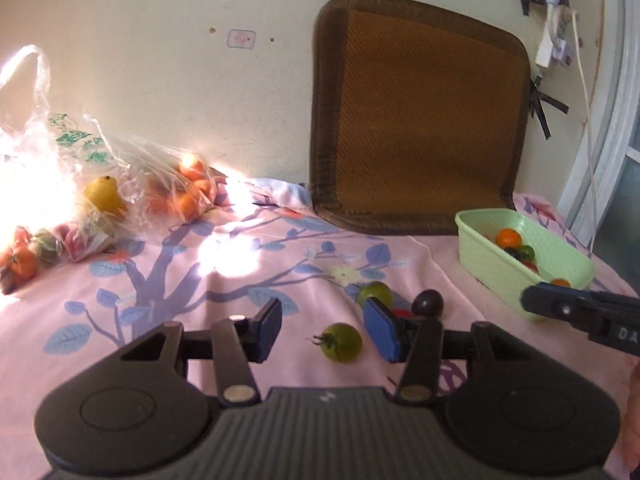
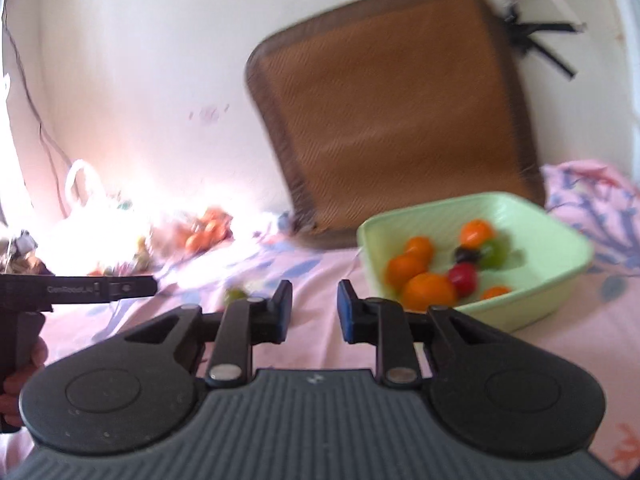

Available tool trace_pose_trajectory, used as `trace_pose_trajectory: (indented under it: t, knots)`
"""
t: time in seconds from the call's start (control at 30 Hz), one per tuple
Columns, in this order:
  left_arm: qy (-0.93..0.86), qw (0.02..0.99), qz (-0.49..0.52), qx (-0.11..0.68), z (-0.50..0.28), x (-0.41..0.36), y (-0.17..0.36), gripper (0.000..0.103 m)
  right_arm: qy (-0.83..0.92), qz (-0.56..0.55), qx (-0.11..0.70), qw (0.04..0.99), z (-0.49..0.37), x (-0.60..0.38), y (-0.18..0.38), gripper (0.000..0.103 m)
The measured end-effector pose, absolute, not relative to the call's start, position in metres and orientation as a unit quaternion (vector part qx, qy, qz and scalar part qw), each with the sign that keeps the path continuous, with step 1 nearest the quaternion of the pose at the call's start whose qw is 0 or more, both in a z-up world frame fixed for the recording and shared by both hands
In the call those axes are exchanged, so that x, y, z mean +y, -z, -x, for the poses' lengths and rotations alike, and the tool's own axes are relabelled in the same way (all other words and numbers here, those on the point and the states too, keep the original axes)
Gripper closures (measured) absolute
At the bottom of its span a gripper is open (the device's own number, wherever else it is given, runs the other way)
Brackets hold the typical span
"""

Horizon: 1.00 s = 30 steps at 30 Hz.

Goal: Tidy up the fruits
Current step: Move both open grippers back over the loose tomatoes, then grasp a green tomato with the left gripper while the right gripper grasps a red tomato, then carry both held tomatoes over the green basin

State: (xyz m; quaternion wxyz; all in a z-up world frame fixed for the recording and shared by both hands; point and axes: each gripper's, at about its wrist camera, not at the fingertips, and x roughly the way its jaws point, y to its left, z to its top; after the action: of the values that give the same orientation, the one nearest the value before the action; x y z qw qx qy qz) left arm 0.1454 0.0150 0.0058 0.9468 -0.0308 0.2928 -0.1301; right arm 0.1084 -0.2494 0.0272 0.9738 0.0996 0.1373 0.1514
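The left hand-held gripper (image 1: 326,330) is seen spread and empty over the pink floral cloth (image 1: 168,280), a green tomato (image 1: 342,342) lying between its pads. At one o'clock lies a dark plum (image 1: 428,303). The right hand-held gripper (image 2: 313,311) is held empty, its jaws narrowly parted. At two o'clock, oranges (image 2: 430,291) are kept in the green basin (image 2: 532,304).

Hard sunlight from my left, glare blown out over the plastic bags (image 1: 60,168), sunlit patch on the pink cloth (image 1: 228,256), my left view sharp, my right view motion-blurred, fisheye bending at edges, dark corner vignetting.
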Motion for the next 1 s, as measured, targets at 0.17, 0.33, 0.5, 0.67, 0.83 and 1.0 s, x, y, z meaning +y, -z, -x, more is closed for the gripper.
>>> trace_pose_trajectory:
  t: [0.17,0.33,0.5,0.67,0.83,1.0]
  knots:
    - [0.141,0.944,-0.015,0.297,-0.143,0.006,0.009,0.048,-0.174,-0.086,0.177,0.965,-0.129,-0.216,-0.022,0.075]
    - [0.153,0.932,0.011,0.329,-0.155,0.013,0.02,0.067,-0.2,-0.058,0.189,0.96,-0.138,-0.19,-0.022,0.075]
    - [0.16,0.927,0.031,0.338,-0.155,0.021,0.02,0.074,-0.205,-0.072,0.202,0.955,-0.15,-0.182,-0.019,0.075]
    - [0.148,0.935,0.05,0.32,-0.133,0.039,0.006,0.074,-0.215,-0.064,0.206,0.952,-0.151,-0.168,-0.021,0.074]
    - [0.152,0.934,0.046,0.321,-0.119,0.04,0.007,0.074,-0.196,-0.04,0.219,0.955,-0.161,-0.152,-0.016,0.071]
    - [0.168,0.93,0.043,0.323,-0.112,0.028,0.008,0.074,-0.19,-0.015,0.202,0.961,-0.141,-0.151,-0.02,0.072]
